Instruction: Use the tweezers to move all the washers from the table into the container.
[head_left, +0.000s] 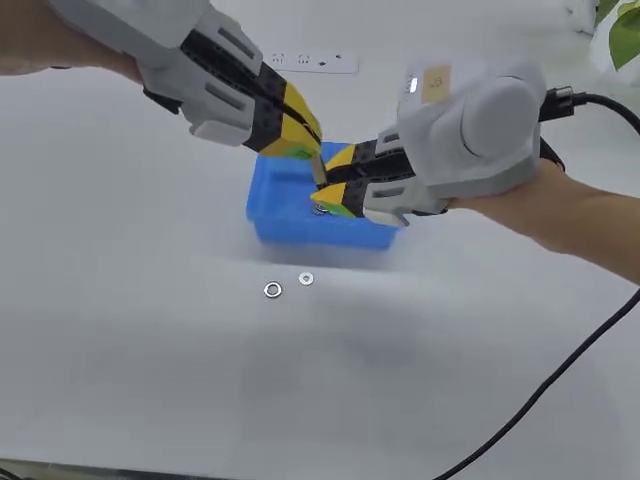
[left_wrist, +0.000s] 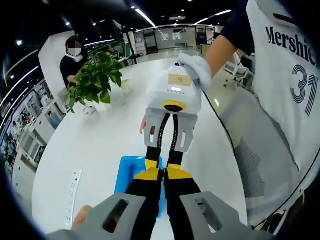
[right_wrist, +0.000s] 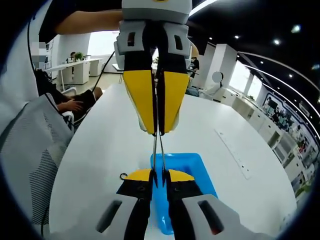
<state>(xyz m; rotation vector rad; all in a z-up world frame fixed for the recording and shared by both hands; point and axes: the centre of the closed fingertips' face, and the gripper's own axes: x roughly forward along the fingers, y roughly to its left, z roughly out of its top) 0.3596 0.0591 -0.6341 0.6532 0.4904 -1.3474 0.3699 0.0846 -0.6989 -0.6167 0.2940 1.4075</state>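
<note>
Over the blue container (head_left: 275, 218) the two tools meet nose to nose. The left hand-held gripper (head_left: 303, 143) comes in from the far side with its yellow jaws pressed together on the upper end of the tweezers (right_wrist: 158, 145). The right hand-held gripper (head_left: 333, 192) pinches the same tweezers lower down, near their tips, above the container. Two washers (head_left: 272, 290) (head_left: 306, 279) lie on the white counter (head_left: 150, 330), just in front of the container and close to each other.

**Odds and ends on the white desk (head_left: 150, 380)**

A power strip (head_left: 310, 62) lies flat near the far edge. A black cable (head_left: 560, 385) trails across the near right side. A leafy potted plant (left_wrist: 95, 80) stands farther off, and a mesh chair (right_wrist: 30, 150) sits alongside.
</note>
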